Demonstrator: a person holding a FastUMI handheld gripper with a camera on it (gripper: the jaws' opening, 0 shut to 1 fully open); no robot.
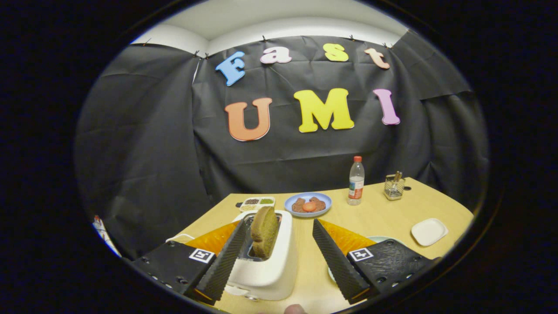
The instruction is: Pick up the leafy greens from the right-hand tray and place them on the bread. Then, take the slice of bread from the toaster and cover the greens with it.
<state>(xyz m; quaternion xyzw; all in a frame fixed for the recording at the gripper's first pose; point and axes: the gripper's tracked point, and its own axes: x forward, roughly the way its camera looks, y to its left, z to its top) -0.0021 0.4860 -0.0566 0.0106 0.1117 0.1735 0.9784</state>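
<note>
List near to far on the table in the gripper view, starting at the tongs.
Open tongs flanking the toaster, bread slice standing in its slot → blue plate → water bottle.

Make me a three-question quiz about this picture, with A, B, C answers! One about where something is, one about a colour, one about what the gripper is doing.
1. Where is the slice of bread?
A. On the blue plate
B. Sticking up from the toaster
C. Beside the bottle

2. What colour is the bottle cap?
A. Red
B. Green
C. Black

3. How is the gripper?
A. Shut on the bread
B. Shut on the bottle
C. Open

Answers: 1 B, the slice stands in the toaster's slot. 2 A, the cap is red. 3 C, the fingers stand wide apart, the toaster between them.
</note>
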